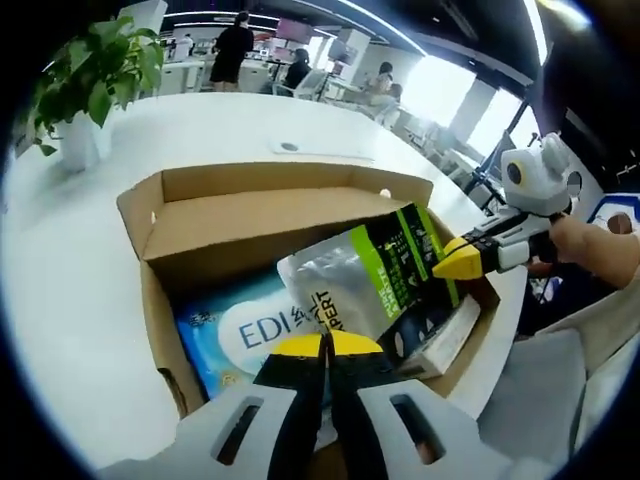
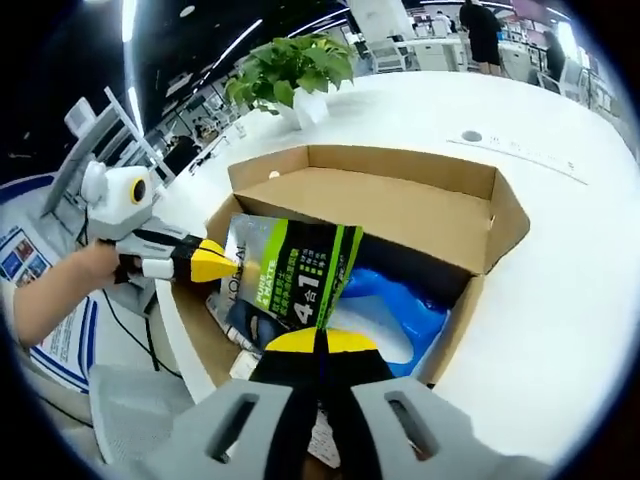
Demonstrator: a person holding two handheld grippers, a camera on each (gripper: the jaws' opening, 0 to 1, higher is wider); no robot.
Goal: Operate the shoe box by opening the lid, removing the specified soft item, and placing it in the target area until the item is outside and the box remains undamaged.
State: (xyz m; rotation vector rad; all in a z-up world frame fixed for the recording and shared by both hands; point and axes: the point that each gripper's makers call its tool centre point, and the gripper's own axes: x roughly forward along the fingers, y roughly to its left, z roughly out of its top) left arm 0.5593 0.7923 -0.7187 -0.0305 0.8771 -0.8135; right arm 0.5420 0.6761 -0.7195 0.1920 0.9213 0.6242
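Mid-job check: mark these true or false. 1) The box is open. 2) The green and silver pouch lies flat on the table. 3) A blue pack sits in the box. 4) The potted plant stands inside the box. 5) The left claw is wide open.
1) True: the box is open, its flap folded back.
2) False: the pouch is tilted over the box, pinched by the left claw and the right claw.
3) True: the blue pack lies below the pouch.
4) False: the potted plant stands on the table beyond the box.
5) False: it is shut on the pouch's edge.
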